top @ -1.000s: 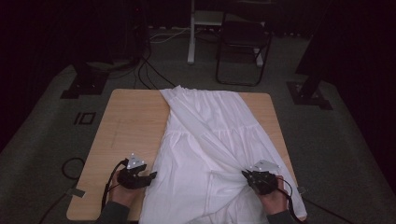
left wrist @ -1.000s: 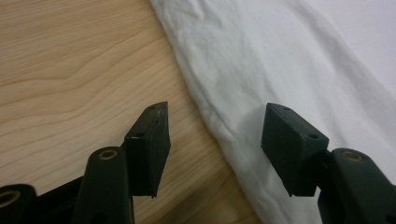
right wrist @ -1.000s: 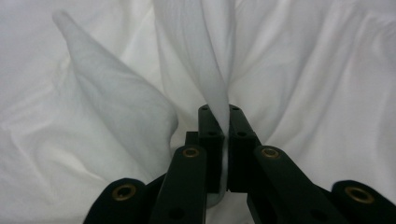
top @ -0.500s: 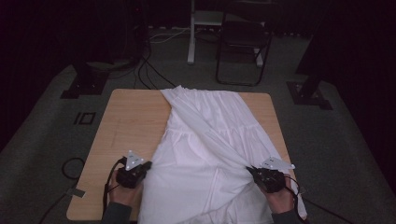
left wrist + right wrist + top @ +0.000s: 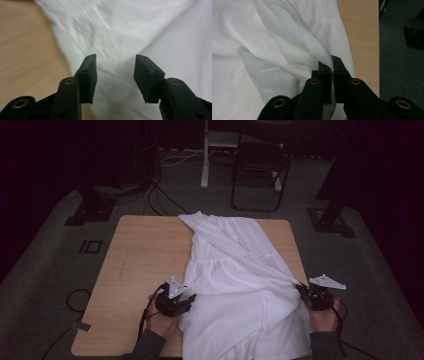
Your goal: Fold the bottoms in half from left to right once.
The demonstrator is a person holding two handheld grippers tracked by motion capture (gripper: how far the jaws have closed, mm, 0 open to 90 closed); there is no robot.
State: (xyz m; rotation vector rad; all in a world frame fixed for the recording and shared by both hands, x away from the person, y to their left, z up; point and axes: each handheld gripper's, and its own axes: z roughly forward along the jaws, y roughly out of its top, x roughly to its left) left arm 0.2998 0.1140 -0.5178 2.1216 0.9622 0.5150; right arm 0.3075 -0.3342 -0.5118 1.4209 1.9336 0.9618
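Right hand-held gripper (image 5: pixel 303 291), at the worktop's near right edge: jaws are clamping a fold of the white garment (image 5: pixel 235 285), the cloth pinched between the pads (image 5: pixel 325 72) and pulling taut in a ridge toward the middle.

Left hand-held gripper (image 5: pixel 186 299), at the garment's near left edge: jaws are standing partly apart, having just been opening, with the cloth lying beneath them and nothing pressed between the pads (image 5: pixel 89 67).

White garment: lying spread over the right half of the wooden worktop (image 5: pixel 140 255), its near hem hanging over the front edge, its narrow end reaching the far edge.

Black chair (image 5: pixel 260 175): standing on the floor beyond the worktop.
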